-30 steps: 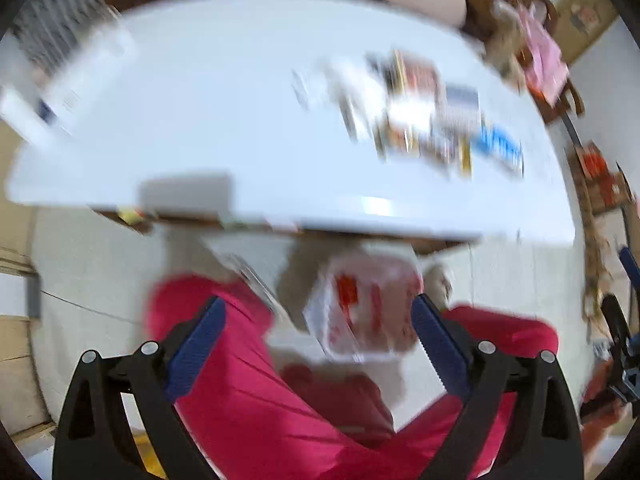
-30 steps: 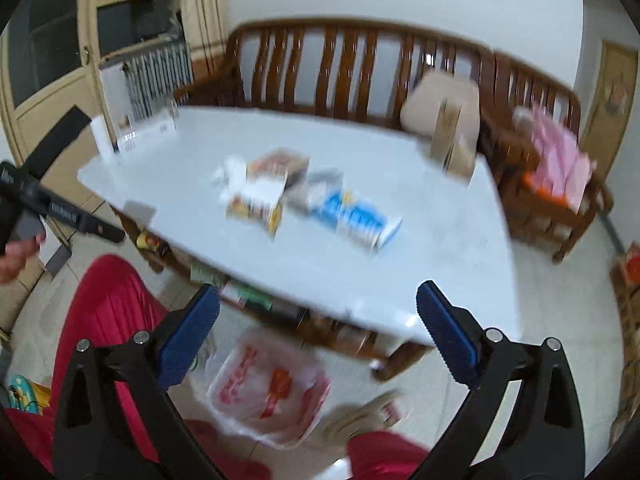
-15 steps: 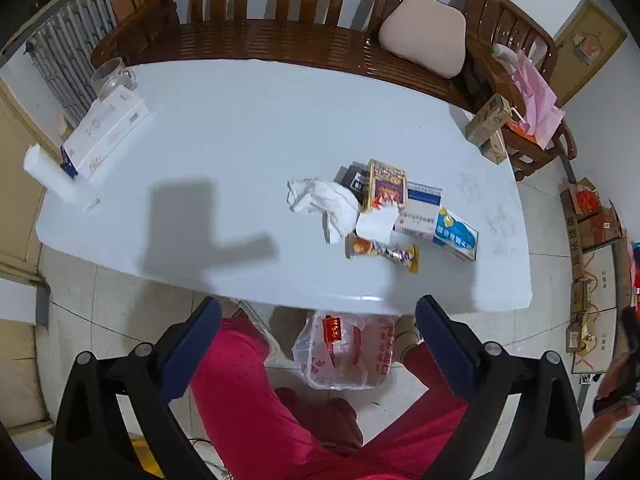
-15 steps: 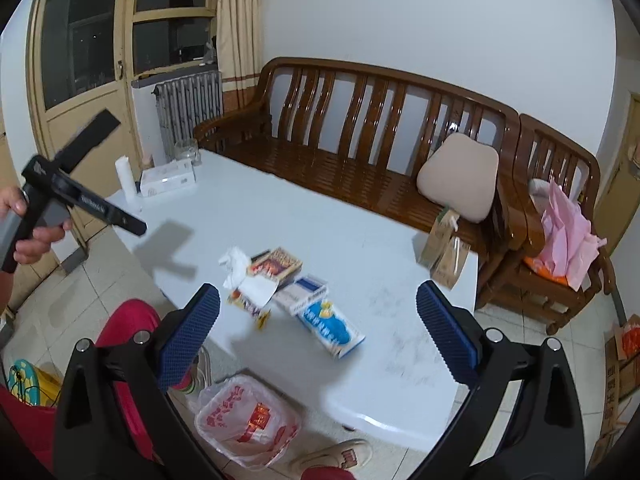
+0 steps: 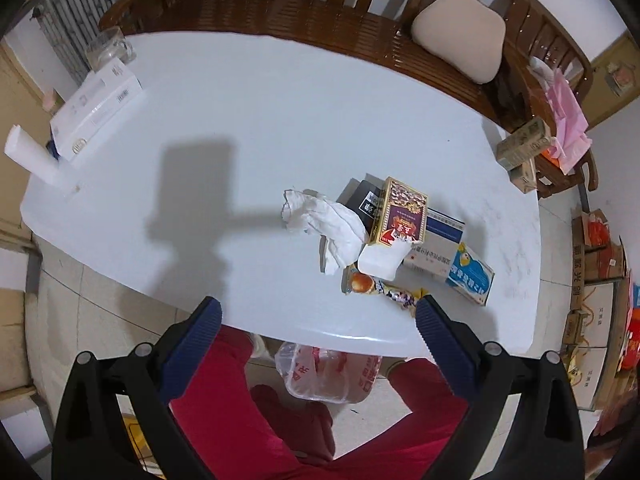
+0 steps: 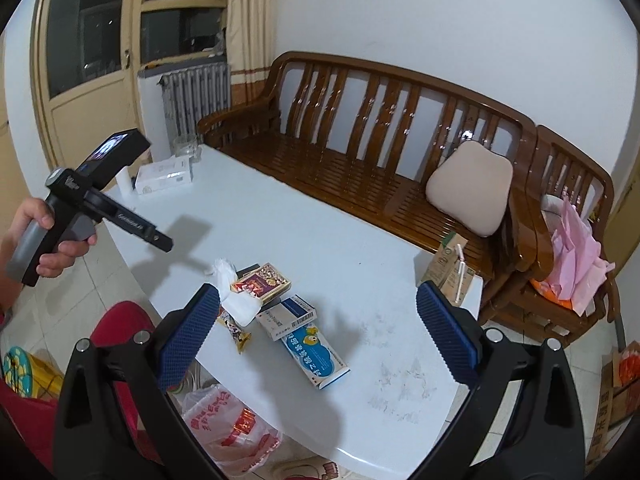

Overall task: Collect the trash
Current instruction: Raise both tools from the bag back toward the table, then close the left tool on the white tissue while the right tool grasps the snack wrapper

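Note:
A pile of trash lies on the white table (image 5: 248, 128): a crumpled white tissue (image 5: 324, 220), a gold and purple box (image 5: 400, 212), a snack wrapper (image 5: 380, 286), a white and blue medicine box (image 5: 436, 246) and a blue box (image 5: 470, 278). The pile also shows in the right wrist view, with the gold box (image 6: 262, 282) and blue box (image 6: 314, 354). A clear plastic bag with red print (image 5: 328, 374) hangs below the table's near edge (image 6: 228, 428). My left gripper (image 5: 318, 326) is open and empty above the near edge. My right gripper (image 6: 318, 320) is open and empty, high over the table.
A long white box (image 5: 96, 110), a glass mug (image 5: 108, 46) and a white roll (image 5: 32, 156) stand at the table's far left. Two cartons (image 6: 450, 270) stand at the right corner. A wooden bench (image 6: 360, 152) with a cushion (image 6: 470, 186) is behind the table.
Both views have steadied after fast motion. The left gripper has risen and looks down on the table. The right gripper has lifted and tilted up towards the bench.

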Demonstrator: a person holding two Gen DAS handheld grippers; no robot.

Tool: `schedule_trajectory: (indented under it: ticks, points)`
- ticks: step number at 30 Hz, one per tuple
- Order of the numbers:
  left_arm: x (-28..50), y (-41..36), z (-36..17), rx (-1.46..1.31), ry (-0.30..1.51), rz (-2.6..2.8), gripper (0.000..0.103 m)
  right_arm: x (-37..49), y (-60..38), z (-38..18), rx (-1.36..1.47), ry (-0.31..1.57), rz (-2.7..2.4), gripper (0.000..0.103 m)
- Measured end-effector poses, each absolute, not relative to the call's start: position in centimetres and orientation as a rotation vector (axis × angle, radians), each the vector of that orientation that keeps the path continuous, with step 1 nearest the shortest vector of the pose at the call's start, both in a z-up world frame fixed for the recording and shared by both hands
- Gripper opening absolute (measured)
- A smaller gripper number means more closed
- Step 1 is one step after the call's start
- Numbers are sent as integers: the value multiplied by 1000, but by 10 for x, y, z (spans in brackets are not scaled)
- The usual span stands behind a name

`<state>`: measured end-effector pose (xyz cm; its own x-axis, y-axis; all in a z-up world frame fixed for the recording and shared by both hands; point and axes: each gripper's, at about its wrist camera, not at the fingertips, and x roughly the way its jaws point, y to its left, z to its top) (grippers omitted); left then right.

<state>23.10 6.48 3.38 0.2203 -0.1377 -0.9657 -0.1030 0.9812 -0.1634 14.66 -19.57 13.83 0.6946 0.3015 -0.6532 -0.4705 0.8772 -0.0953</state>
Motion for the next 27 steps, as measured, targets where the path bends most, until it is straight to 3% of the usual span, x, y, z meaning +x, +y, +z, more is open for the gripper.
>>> schedule_trajectory:
  ticks: [27]
  points:
    - [292,63,-65,-301,1478,87,95,201,-101,23,-462,941,726,96]
